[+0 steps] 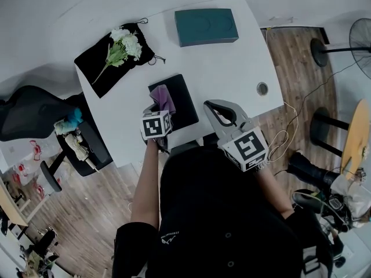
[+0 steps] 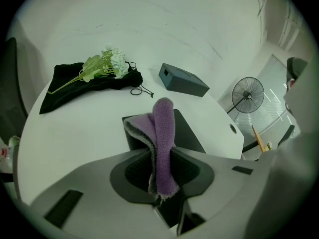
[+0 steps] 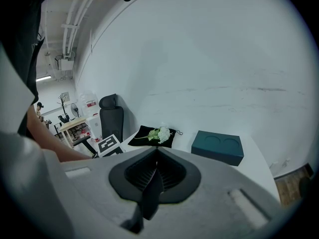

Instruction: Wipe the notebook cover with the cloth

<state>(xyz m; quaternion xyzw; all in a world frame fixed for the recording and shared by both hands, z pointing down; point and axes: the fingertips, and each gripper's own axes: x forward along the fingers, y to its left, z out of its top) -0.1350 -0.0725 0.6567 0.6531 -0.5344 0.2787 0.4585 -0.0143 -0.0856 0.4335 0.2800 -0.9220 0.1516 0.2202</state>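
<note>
Closest in, at the near edge of the white table (image 1: 232, 68): left gripper (image 2: 162, 156), jaws pinched hard on a folded purple cloth (image 2: 163, 126), grey edging visible on the cloth's left side. Cloth standing up out of the jaws, poised over the near left part of the black notebook (image 1: 183, 100); contact between the two not clear from any view. Notebook closed, flat on the table, just in from the near edge, slightly askew.

Just to the right, right gripper (image 3: 155, 158) with jaws pressed together on nothing, tip over the table edge beside the notebook's right side, apart from it. Marker cubes of both grippers turned up toward the head camera, above a black shirt.

Farther back on the table, a round cable hole (image 1: 262, 88) near the right edge. Beyond the notebook, toward the far left corner, a black drawstring pouch (image 1: 91, 63) spread flat, a sprig of white flowers (image 1: 123, 46) with green stems laid on top. At the far edge, right of the pouch and well apart from the notebook, a closed teal box (image 1: 206, 26) with two round recesses in its lid.

Off the table: a black office chair (image 1: 29, 117) to the left, wooden floor (image 1: 295, 57) to the right, a standing fan (image 1: 362, 39) at the far right.
</note>
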